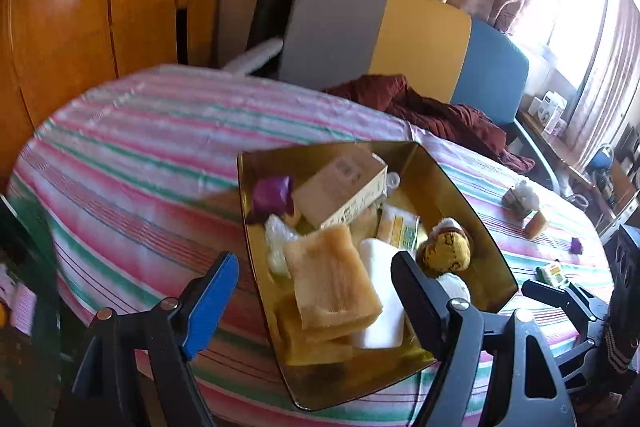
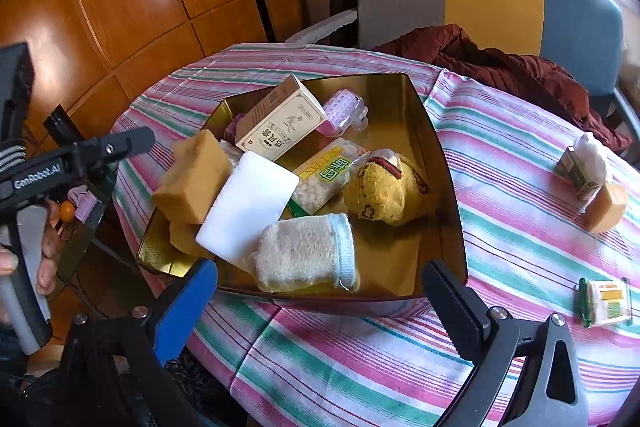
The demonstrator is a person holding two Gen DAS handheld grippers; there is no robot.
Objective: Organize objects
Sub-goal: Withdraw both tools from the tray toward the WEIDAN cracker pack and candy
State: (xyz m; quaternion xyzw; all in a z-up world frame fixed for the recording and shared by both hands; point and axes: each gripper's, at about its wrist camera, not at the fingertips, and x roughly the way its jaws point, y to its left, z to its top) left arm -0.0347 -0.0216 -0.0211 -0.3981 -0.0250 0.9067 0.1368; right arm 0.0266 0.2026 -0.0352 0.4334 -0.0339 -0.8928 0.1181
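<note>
Gold-coloured and glossy, the tray (image 1: 460,187) fills the ground just ahead of the left gripper (image 1: 316,267) in the left wrist view. Its fingers stand spread wide with nothing between the pads; the tan sponge (image 1: 332,279) lies on the pile in the tray directly beyond them. Past it sit a white bar (image 1: 380,291), a cardboard box (image 1: 340,187), a purple piece (image 1: 272,193) and a yellow soft toy (image 1: 444,251). Far off to this gripper's right, on the striped tablecloth (image 1: 140,147), a small carton stuffed with white (image 1: 520,197), an amber block (image 1: 536,225), a small purple bit (image 1: 576,245) and a green-and-yellow packet (image 1: 554,273) are not yet in the tray.

From the right wrist view, the right gripper (image 2: 320,287) is also spread and empty, hovering at the tray's near rim (image 2: 340,301), with a rolled pale sock (image 2: 308,255) just in front of it. Off to its right the carton (image 2: 584,167), amber block (image 2: 608,207) and packet (image 2: 604,301) lie loose on the cloth; the packet is the nearest.

Judging from this, most items are gathered, and a few strays to the right remain to be collected.
</note>
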